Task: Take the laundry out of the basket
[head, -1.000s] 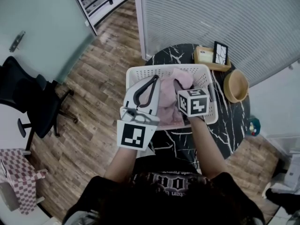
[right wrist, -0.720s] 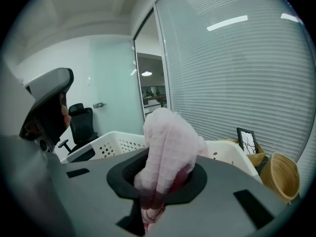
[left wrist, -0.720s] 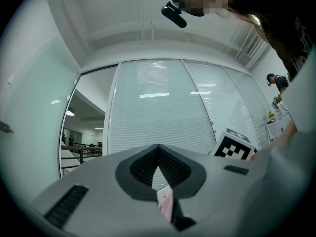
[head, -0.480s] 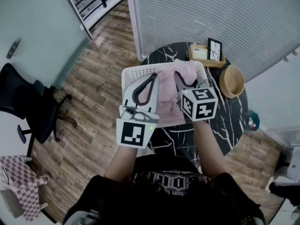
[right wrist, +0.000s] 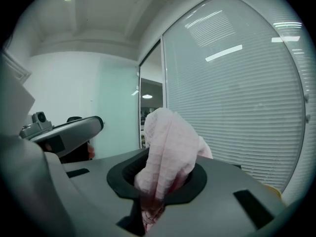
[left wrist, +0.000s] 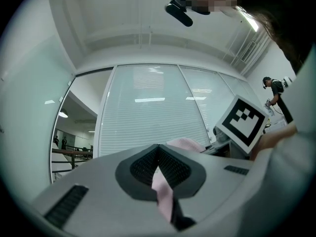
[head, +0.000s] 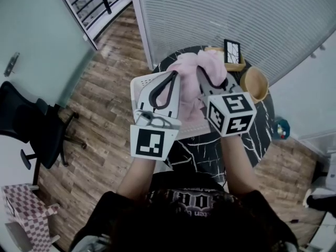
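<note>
Both grippers are held high over the white laundry basket [head: 134,91], which sits on the round black marble-pattern table [head: 254,135]. Left gripper [left wrist: 158,154]: jaws together, pinching a thin edge of the pink cloth [head: 190,85], with only a narrow strip showing between the ribbed pads. Right gripper [right wrist: 157,181]: jaws nearly together, clamped on a thick bunched fold of the same cloth, which bulges up out of the jaw opening. So there are two separate grips on one piece. In the head view the tips are near each other and the cloth is draped between and below them. Judgement: two holds share the load, so the limp fabric is less likely to slide out of a single pinch, and they give a start on opening the piece out. Both gripper views look up at ceiling and blinds, so the jaws point up and away from the person and the cloth hangs from the tips back toward the basket. The upper part of the cloth is above the rim. Whether the lower hem is free of the basket cannot be told, because the grippers cover it. Judged stage: lift in hand, piece not yet set down. A wooden bowl [head: 253,84] and a wooden tray [head: 240,66] stand just beyond the basket, so bare table there is limited. Risk: the left pinch is thin and may slip if the grippers pull apart hard.
</note>
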